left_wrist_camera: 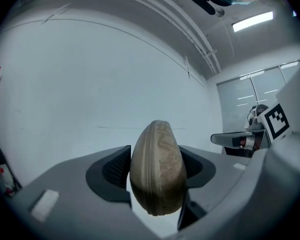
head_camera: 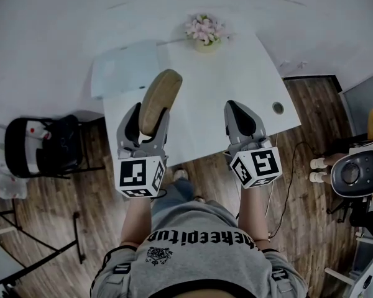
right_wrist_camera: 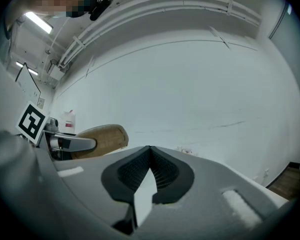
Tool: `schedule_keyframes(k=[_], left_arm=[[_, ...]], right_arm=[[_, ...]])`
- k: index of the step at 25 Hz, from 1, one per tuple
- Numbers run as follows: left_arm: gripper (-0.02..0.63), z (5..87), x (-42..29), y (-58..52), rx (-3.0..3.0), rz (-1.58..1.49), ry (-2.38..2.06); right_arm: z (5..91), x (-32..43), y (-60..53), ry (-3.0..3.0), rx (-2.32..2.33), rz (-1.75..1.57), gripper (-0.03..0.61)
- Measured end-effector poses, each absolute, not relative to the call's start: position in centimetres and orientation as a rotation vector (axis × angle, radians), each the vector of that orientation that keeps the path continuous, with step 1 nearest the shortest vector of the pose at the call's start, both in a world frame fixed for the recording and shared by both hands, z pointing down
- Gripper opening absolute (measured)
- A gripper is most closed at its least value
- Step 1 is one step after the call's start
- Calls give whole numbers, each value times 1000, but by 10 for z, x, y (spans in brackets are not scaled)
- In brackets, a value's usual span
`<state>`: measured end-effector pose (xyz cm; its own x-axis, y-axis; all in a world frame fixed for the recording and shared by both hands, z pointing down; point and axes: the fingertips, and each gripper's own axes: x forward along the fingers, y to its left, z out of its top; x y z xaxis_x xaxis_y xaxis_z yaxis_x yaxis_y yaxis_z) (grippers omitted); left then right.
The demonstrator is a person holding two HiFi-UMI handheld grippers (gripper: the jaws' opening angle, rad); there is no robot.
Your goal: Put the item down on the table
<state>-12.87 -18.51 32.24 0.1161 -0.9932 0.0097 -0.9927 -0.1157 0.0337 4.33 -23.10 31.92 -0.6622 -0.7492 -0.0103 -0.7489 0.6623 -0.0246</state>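
- The left gripper (head_camera: 148,118) clamps its jaws on the sides of a tan zippered case (head_camera: 160,95), whose zip seam faces the gripper's camera.
- Just beside it on the right, the right gripper (head_camera: 241,117) holds nothing, its jaws pressed together.
- The case juts forward past the left jaws, over the near edge of the white table (head_camera: 205,98).
- Farther ahead of both grippers, a pot of pink flowers (head_camera: 205,31) stands at the table's far side.
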Motion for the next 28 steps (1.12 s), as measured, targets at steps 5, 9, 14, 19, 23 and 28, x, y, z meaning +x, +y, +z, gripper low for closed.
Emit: schedule_keyframes(k=[5, 9, 14, 19, 23, 28], left_arm=[[282, 334, -138, -216, 2344, 4, -2011], [282, 348, -140, -237, 2357, 37, -1958], [282, 369, -139, -258, 2360, 85, -1899], [282, 393, -134, -275, 2359, 151, -1849], [281, 415, -130, -286, 2351, 198, -1811], [281, 442, -124, -300, 2335, 260, -1765]], right_arm=[[328, 34, -252, 2841, -1337, -52, 0], [336, 32, -265, 2832, -1380, -82, 0], [345, 31, -278, 2827, -1423, -121, 0], [357, 30, -287, 2842, -1452, -163, 0], [367, 31, -293, 2851, -1475, -188, 0], [375, 35, -302, 2852, -1510, -208, 0]])
